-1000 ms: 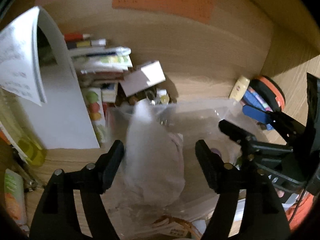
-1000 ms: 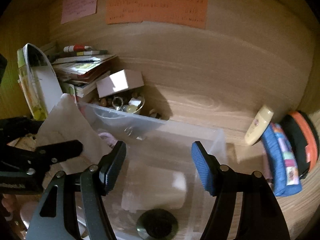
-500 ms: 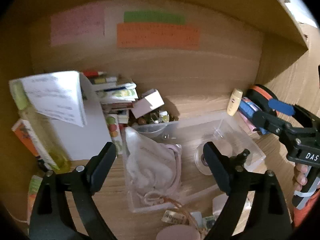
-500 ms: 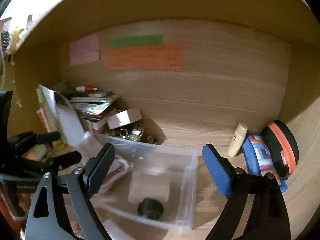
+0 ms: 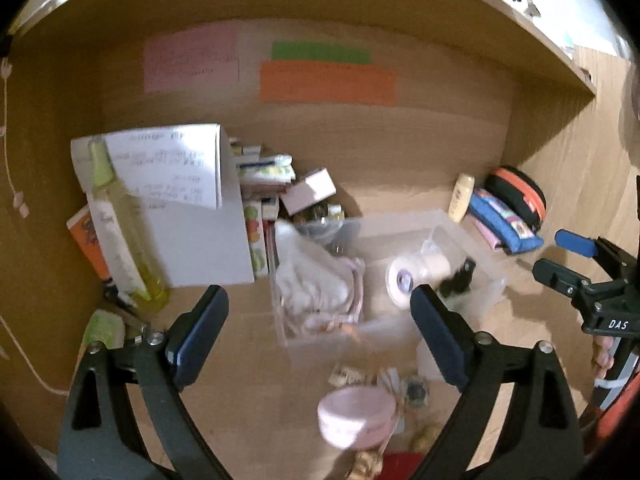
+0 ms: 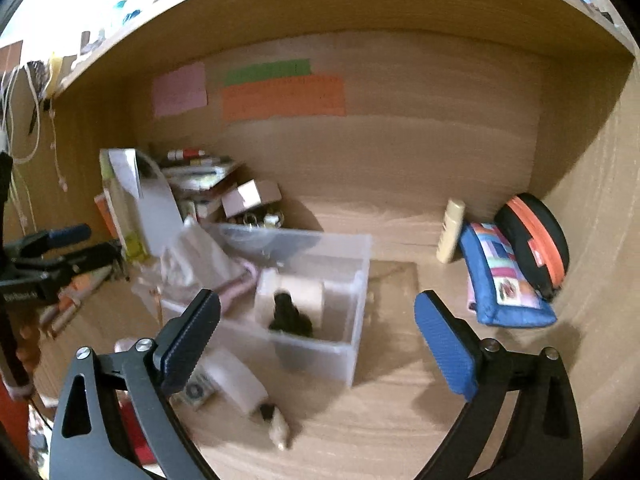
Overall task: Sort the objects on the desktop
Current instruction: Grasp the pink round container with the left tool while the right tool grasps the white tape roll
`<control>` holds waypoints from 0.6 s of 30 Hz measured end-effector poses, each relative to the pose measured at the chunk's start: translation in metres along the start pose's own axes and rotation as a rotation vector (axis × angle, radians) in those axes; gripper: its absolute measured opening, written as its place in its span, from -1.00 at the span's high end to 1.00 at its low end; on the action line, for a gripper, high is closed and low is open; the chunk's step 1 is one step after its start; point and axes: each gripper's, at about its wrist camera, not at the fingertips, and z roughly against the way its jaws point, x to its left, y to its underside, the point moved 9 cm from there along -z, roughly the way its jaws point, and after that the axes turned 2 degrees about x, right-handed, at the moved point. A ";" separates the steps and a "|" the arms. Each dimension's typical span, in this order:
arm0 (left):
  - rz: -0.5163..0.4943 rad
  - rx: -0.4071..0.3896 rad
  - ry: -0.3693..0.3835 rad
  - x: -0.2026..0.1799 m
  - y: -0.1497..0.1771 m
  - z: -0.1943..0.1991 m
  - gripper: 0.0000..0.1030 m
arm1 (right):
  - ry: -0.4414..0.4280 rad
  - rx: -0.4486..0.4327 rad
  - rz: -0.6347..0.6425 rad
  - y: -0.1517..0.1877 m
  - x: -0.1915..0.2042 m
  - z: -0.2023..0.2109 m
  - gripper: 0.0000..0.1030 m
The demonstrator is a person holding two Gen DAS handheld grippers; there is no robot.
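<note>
A clear plastic bin (image 5: 476, 248) (image 6: 352, 252) sits on the wooden desk. It holds a crumpled white and pink bag (image 5: 316, 284) (image 6: 200, 260), a roll of tape (image 5: 404, 280) (image 6: 292, 288) and a small black object (image 6: 286, 314). My left gripper (image 5: 320, 332) is open and empty, held above and in front of the bin. My right gripper (image 6: 318, 332) is open and empty, in front of the bin's right end. A pink round tin (image 5: 356, 416) and small loose items (image 5: 412, 388) lie on the desk in front of the bin.
A white folder (image 5: 192, 208), a yellow-green bottle (image 5: 120, 236) and stacked books (image 5: 264, 172) stand at the left. A cream tube (image 5: 462, 196) (image 6: 450, 232), blue pouch (image 6: 504, 280) and black-orange case (image 6: 536, 240) sit at the right wall. Coloured notes (image 6: 284, 96) hang on the back panel.
Both grippers have pulled back and up from the bin, so more of the desk shows. The white bag that was between the left fingers now lies in the bin.
</note>
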 end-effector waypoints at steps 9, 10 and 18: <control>-0.021 0.136 0.032 -0.007 0.060 -0.015 -0.82 | -0.031 0.112 0.010 0.050 0.005 -0.012 -0.89; -0.018 0.153 0.038 -0.008 0.066 -0.017 -0.82 | -0.044 0.125 0.015 0.055 0.009 -0.015 -0.89; 0.029 0.264 0.105 -0.013 0.101 -0.040 -0.82 | -0.130 0.199 0.087 0.076 0.045 -0.037 -0.86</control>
